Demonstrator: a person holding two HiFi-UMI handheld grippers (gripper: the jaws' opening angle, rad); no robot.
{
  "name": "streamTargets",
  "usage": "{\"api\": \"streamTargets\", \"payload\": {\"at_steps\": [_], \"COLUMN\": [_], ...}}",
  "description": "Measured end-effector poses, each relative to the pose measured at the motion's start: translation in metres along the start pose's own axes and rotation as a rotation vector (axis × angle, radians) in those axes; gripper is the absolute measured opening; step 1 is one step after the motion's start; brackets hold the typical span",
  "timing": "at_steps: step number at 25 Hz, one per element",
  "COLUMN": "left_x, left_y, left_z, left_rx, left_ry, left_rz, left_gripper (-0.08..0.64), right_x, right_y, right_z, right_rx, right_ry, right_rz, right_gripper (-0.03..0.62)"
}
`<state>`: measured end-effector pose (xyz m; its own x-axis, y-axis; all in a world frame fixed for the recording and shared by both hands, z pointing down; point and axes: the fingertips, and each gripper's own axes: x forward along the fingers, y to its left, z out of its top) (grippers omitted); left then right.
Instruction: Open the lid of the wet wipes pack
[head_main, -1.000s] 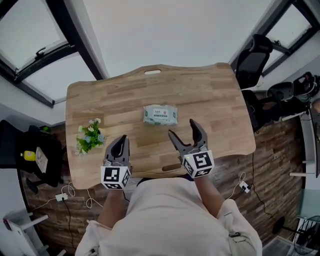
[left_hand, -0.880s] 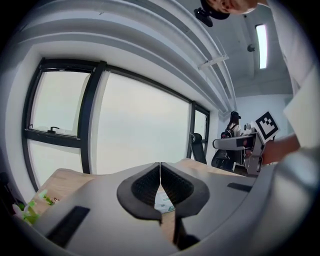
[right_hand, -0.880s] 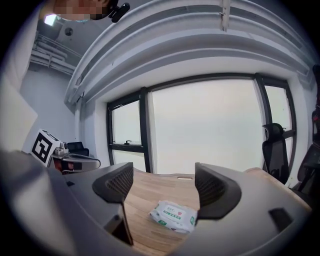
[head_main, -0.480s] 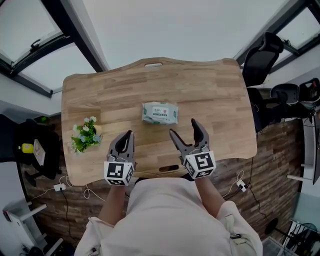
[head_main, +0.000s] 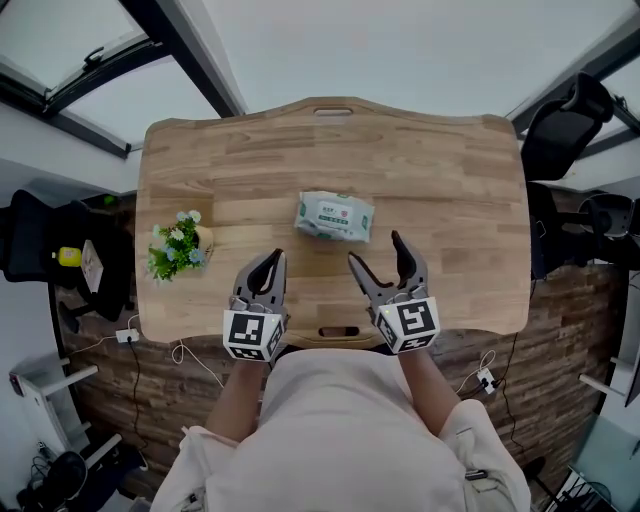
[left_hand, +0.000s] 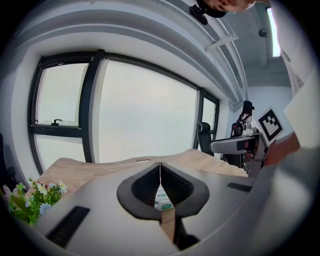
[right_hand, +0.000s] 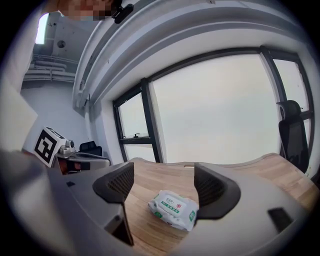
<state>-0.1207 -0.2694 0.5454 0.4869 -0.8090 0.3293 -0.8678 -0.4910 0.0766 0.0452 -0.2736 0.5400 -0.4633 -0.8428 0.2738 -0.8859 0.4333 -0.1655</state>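
Observation:
A white wet wipes pack (head_main: 334, 216) with a green-edged label lies flat near the middle of the wooden table (head_main: 440, 180), lid closed. In the right gripper view the wet wipes pack (right_hand: 174, 209) sits a short way beyond the jaws. My right gripper (head_main: 378, 260) hovers open over the table's near part, just right of and nearer than the pack. My left gripper (head_main: 270, 268) is shut and empty, to the near left of the pack. Through the left gripper's jaws a sliver of the pack (left_hand: 163, 199) shows.
A small potted plant (head_main: 178, 246) with white and blue flowers stands at the table's left side. Slot cut-outs mark the table's far edge (head_main: 332, 111) and near edge (head_main: 338, 331). Black chairs (head_main: 566, 130) stand off the right side, and another chair (head_main: 50, 250) on the left.
The head view has shifted, so table and pack sit further right in frame. Both grippers stay near the table's front edge, the left shut and the right open throughout.

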Motion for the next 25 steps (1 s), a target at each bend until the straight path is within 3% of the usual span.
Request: {"api": "streamTargets", "payload": {"at_steps": [25], "left_x": [0.049], "left_y": [-0.008], "left_z": [-0.054], "left_rx": [0.031], "left_ry": [0.152], "left_rz": [-0.114], "left_gripper": [0.021], "right_x": [0.046], "right_y": [-0.001], "right_z": [-0.06], "right_rx": [-0.076], "right_ry": [0.162], "right_rz": [0.001], "right_gripper": [0.356]}}
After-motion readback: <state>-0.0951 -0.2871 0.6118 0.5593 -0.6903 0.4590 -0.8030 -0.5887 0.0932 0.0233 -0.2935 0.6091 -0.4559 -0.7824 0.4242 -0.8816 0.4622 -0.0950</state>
